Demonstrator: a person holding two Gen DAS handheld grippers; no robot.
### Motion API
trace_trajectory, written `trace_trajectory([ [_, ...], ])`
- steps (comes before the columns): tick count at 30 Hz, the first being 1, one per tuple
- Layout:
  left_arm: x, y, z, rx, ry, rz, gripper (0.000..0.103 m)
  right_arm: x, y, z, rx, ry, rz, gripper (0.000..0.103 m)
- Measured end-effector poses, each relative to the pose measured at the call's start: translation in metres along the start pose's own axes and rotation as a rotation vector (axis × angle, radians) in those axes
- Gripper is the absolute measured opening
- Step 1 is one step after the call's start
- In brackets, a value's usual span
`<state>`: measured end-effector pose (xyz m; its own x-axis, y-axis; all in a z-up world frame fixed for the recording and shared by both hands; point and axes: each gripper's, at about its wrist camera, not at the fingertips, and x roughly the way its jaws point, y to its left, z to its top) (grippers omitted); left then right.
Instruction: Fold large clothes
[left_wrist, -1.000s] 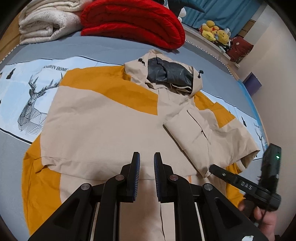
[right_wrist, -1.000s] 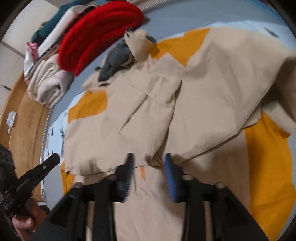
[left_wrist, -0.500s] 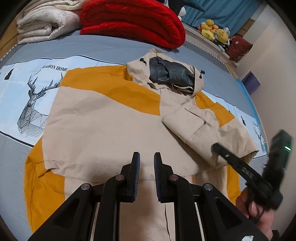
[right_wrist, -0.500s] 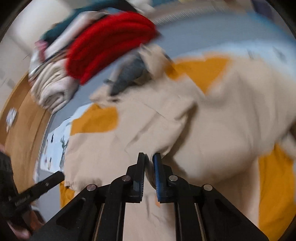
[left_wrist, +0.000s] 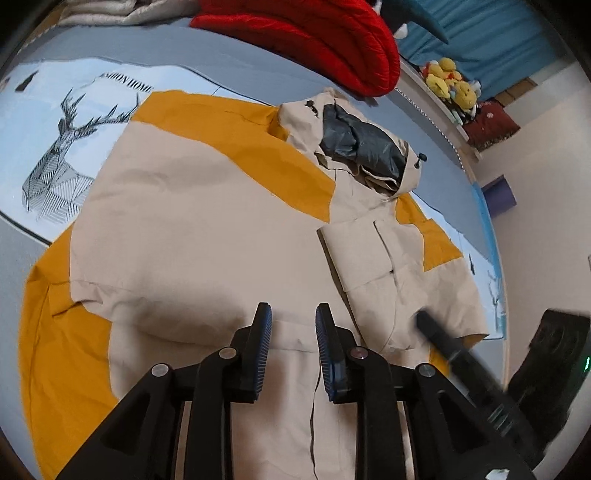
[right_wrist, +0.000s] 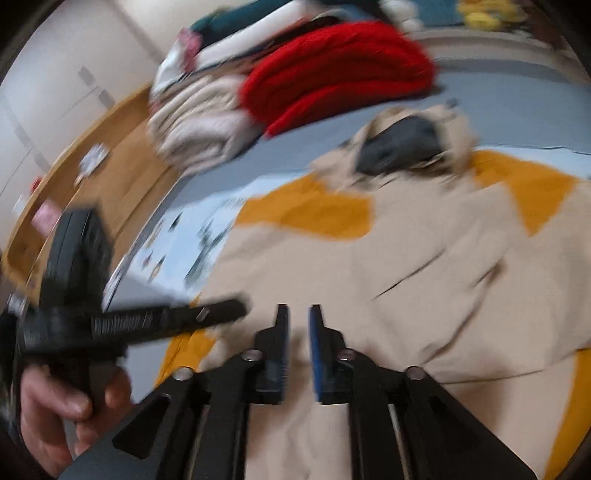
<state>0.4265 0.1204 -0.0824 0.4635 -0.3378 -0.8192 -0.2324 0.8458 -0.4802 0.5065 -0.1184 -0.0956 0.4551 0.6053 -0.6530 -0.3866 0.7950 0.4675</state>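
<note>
The big tan-and-orange hooded jacket (left_wrist: 207, 236) lies flat mid-frame on the bed (left_wrist: 229, 62), soft and floppy, best grabbed at its hem, while left tool (left_wrist: 293, 314) and right tool (right_wrist: 298, 314) hang slightly spread, holding nothing.

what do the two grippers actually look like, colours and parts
Both the left gripper and the right gripper are matte black, angular linkage frames with silver pivot screws and two flat fingers faced with ribbed blue pads. The person's bare hand grips one handle.
</note>
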Motion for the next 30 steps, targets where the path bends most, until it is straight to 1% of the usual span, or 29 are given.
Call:
trace_trajectory([
  [1, 0.001, -0.003, -0.001, 0.014, 0.001, 0.003, 0.022, -0.003, -0.008, 0.002, 0.032, -0.026, -0.035, 0.036],
  [2, 0.002, -0.007, -0.003, 0.029, 0.004, 0.009, 0.022, -0.01, -0.022, 0.005, 0.085, -0.056, -0.084, 0.049],
  [3, 0.004, -0.008, -0.004, 0.039, 0.005, 0.013, 0.022, -0.013, -0.037, 0.005, 0.142, -0.067, -0.125, 0.053],
  [4, 0.006, -0.011, -0.005, 0.051, 0.008, 0.017, 0.022, -0.013, -0.051, 0.005, 0.198, -0.058, -0.149, 0.053],
  [5, 0.008, -0.015, -0.007, 0.07, 0.012, 0.023, 0.022, -0.01, -0.064, 0.004, 0.253, -0.038, -0.152, 0.053],
  [6, 0.01, -0.017, -0.007, 0.082, 0.015, 0.027, 0.022, -0.004, -0.08, 0.001, 0.317, -0.002, -0.144, 0.053],
  [8, 0.013, -0.024, -0.009, 0.116, 0.016, 0.039, 0.022, 0.01, -0.097, -0.006, 0.398, 0.066, -0.124, 0.053],
  [9, 0.014, -0.026, -0.008, 0.127, 0.014, 0.043, 0.022, 0.018, -0.105, -0.011, 0.433, 0.107, -0.12, 0.053],
  [10, 0.014, -0.028, -0.007, 0.139, 0.012, 0.047, 0.022, 0.024, -0.109, -0.016, 0.455, 0.127, -0.116, 0.053],
  [12, 0.014, -0.031, -0.007, 0.157, 0.008, 0.046, 0.022, 0.031, -0.114, -0.022, 0.484, 0.143, -0.093, 0.053],
  [13, 0.014, -0.033, -0.006, 0.163, 0.006, 0.043, 0.022, 0.033, -0.113, -0.023, 0.48, 0.143, -0.082, 0.053],
  [14, 0.015, -0.034, -0.006, 0.171, 0.005, 0.042, 0.022, 0.034, -0.11, -0.022, 0.466, 0.139, -0.072, 0.047],
  [15, 0.014, -0.035, -0.005, 0.179, 0.003, 0.042, 0.022, 0.036, -0.107, -0.019, 0.441, 0.137, -0.054, 0.029],
  [16, 0.014, -0.035, -0.005, 0.186, 0.001, 0.044, 0.022, 0.036, -0.104, -0.018, 0.424, 0.129, -0.043, 0.019],
  [17, 0.013, -0.036, -0.004, 0.196, -0.004, 0.044, 0.022, 0.033, -0.101, -0.016, 0.408, 0.106, -0.04, 0.012],
  [18, 0.012, -0.036, -0.004, 0.199, -0.009, 0.04, 0.022, 0.028, -0.096, -0.013, 0.381, 0.071, -0.036, 0.008],
  [19, 0.01, -0.036, -0.003, 0.2, -0.013, 0.033, 0.022, 0.023, -0.085, -0.01, 0.347, 0.044, -0.026, 0.008],
  [21, 0.005, -0.034, 0.001, 0.187, -0.032, 0.025, 0.022, 0.013, -0.062, -0.002, 0.232, -0.017, 0.04, 0.007],
  [23, 0.002, -0.029, 0.006, 0.151, -0.054, 0.026, 0.023, 0.011, -0.033, 0.004, 0.103, -0.021, 0.104, 0.009],
  [24, 0.0, -0.023, 0.009, 0.124, -0.059, 0.025, 0.024, 0.013, -0.019, 0.005, 0.043, -0.003, 0.133, 0.012],
  [25, 0.0, -0.018, 0.011, 0.099, -0.058, 0.026, 0.024, 0.018, -0.008, 0.003, -0.001, 0.027, 0.162, 0.012],
  [26, 0.001, -0.011, 0.013, 0.071, -0.052, 0.028, 0.024, 0.024, -0.001, -0.001, -0.019, 0.058, 0.18, 0.012],
  [28, 0.003, -0.002, 0.015, 0.03, -0.034, 0.015, 0.024, 0.035, 0.002, -0.008, -0.008, 0.111, 0.197, 0.012],
  [30, 0.006, 0.006, 0.016, -0.018, -0.006, -0.017, 0.024, 0.043, 0.001, -0.013, 0.014, 0.149, 0.193, 0.012],
])
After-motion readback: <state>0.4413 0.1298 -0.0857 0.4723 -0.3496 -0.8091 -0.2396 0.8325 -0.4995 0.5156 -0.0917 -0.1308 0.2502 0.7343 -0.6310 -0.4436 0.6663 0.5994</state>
